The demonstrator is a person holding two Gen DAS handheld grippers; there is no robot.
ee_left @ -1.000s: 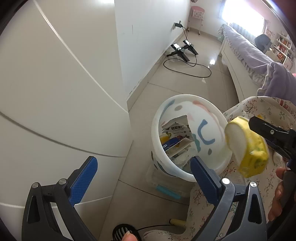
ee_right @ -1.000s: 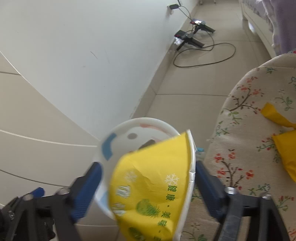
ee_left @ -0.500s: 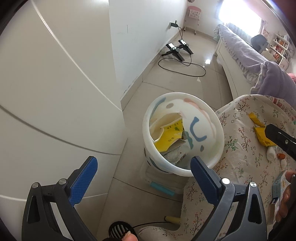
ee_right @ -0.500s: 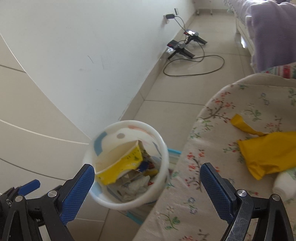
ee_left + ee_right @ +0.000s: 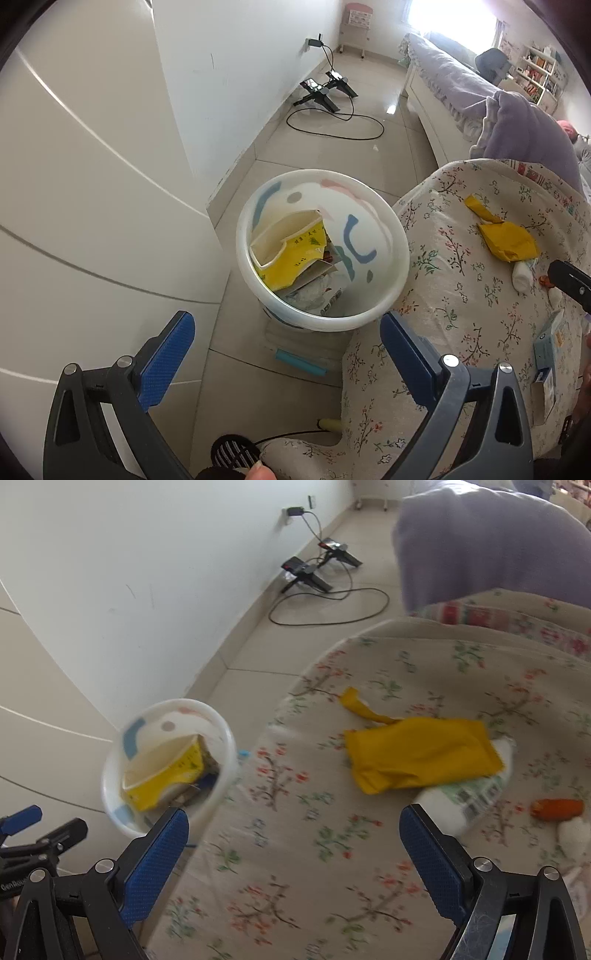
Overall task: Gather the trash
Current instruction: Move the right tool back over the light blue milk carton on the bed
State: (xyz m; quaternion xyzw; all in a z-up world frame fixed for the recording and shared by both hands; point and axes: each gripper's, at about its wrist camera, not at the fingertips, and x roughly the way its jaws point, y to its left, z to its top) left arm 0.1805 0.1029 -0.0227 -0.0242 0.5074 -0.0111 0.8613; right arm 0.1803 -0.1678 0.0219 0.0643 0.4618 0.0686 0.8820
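Both jaws spread wide, holding nothing; next trash lay on the floral cover.

Our right gripper (image 5: pixel 293 845) and left gripper (image 5: pixel 286 354) gaped empty. The yellow wrapper (image 5: pixel 421 755), centre right of the right view, looked light, soft and crinkly; we judged its near free edge the best pinch. A white bottle (image 5: pixel 469 797) touched its lower edge, crowding that side. The bin (image 5: pixel 388 221) sat mid-frame in the left view, already part filled.

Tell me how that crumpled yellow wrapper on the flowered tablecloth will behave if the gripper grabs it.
The crumpled yellow wrapper looks thin and creased, so it will probably be floppy and sag from the right gripper. It lies flat and looks empty, so likely very light. It overlaps the white plastic bottle, which might roll when the wrapper lifts.
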